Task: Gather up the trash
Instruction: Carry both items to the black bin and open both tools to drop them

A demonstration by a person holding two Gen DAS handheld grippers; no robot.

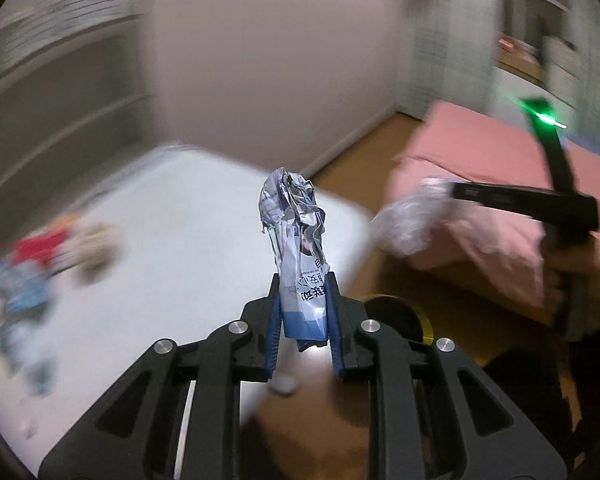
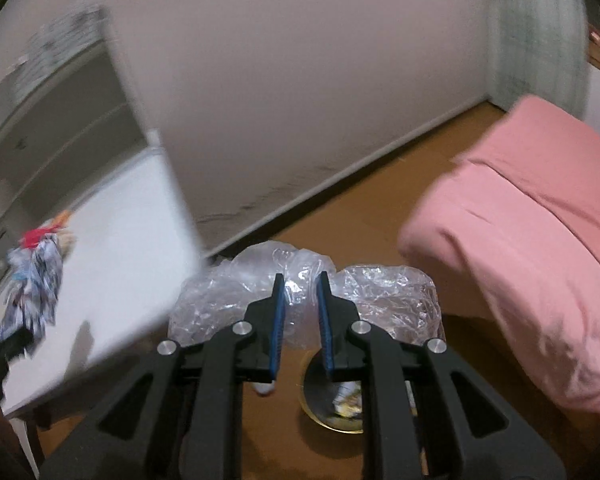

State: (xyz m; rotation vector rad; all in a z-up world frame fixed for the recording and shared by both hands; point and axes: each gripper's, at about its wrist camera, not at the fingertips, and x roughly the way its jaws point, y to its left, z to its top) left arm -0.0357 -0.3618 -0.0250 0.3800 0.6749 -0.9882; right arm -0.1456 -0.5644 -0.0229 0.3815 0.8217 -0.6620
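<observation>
Left gripper [image 1: 303, 304]: jaws clamped on a crumpled printed wrapper [image 1: 298, 248], held above the white surface [image 1: 172, 200].
Right gripper [image 2: 300, 300]: jaws pinched on clear plastic film [image 2: 388, 296], beside the surface.
Bin [image 2: 320, 404]: on the floor below, near the surface.
Remaining: more litter [image 2: 36, 276] lies on the surface; both loads undelivered.

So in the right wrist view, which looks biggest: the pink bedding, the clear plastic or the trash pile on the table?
1. Pink bedding, clearly largest.
2. Clear plastic, but it sits nearest the camera, held in the right gripper, so that may flatter it.
3. Trash pile, smallest and blurred.
</observation>
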